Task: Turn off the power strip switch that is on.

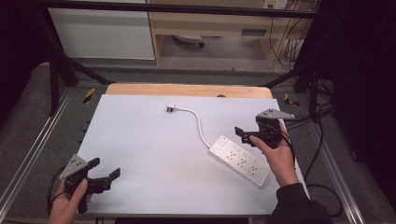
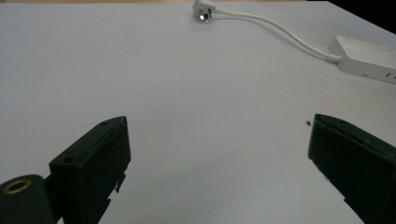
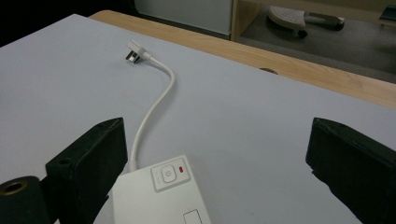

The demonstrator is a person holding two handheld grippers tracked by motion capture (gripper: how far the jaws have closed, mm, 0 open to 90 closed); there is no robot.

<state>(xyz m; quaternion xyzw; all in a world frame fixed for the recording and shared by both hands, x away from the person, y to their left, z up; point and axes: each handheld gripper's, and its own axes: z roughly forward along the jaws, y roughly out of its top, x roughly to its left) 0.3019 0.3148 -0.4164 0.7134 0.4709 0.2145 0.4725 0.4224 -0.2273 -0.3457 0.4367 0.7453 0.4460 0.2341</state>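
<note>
A white power strip (image 1: 240,159) lies slantwise on the right half of the white sheet (image 1: 149,149). Its white cable (image 1: 200,125) curves away to a plug (image 1: 171,108) lying loose near the far middle. My right gripper (image 1: 246,135) hovers open over the strip's switch end. In the right gripper view that gripper (image 3: 219,133) has the switch (image 3: 169,175) low between its wide jaws, with the plug (image 3: 135,52) farther off. My left gripper (image 1: 106,168) is open at the near left corner, holding nothing. In the left gripper view this gripper (image 2: 219,126) faces bare sheet, plug (image 2: 203,10) and strip (image 2: 366,56) far ahead.
The sheet covers a wooden tabletop (image 1: 187,89) whose far edge shows. Black frame posts (image 1: 55,79) stand at the far corners. Metal rails run along both sides. Black cables (image 1: 322,140) hang off the right edge. A white cabinet (image 1: 102,32) and a shelf unit stand beyond the table.
</note>
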